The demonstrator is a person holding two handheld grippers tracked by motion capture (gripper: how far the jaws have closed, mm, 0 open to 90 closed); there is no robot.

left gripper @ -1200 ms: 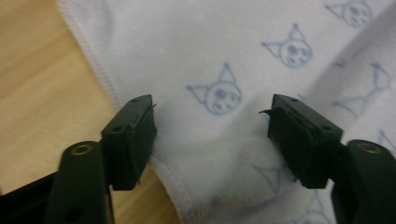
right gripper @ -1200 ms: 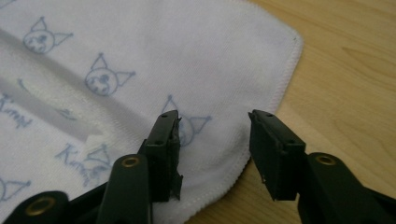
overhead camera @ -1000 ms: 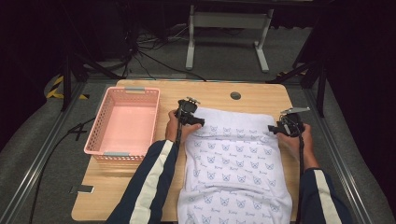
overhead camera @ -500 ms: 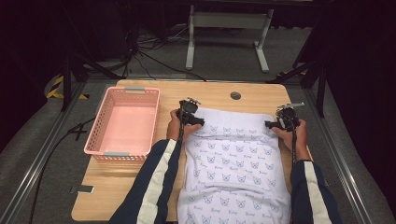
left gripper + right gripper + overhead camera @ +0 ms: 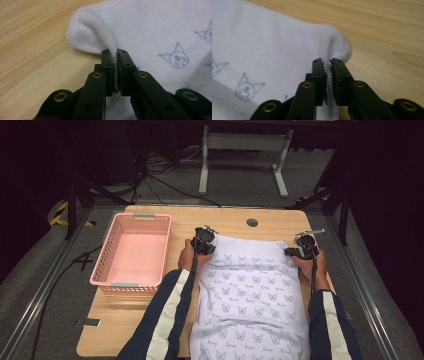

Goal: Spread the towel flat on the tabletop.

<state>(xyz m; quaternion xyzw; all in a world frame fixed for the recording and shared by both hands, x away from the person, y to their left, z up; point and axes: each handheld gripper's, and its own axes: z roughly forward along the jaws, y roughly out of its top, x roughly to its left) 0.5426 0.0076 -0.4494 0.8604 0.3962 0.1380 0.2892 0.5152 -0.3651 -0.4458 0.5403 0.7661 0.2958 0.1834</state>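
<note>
Both far towel (image 5: 250,290) corners pinched | left gripper (image 5: 114,53) just closed on fold | right gripper (image 5: 327,62) just closed, seemingly gripping edge | beside pink basket (image 5: 131,251)

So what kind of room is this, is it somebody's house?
Probably not a house: it looks like a studio or lab. A wooden table stands on grey carpet, with dark curtains, cables and a metal stand behind it.

Pink basket (image 5: 132,252) is sitting empty on the left part of the wooden table (image 5: 235,220), long side running away from the camera. A dark round hole (image 5: 252,222) is showing near the table's far edge. Beyond the table a grey metal stand (image 5: 242,150) is standing on the floor, with cables (image 5: 150,175) lying left of it, and probably yellow-black tape (image 5: 62,215) at far left.
</note>
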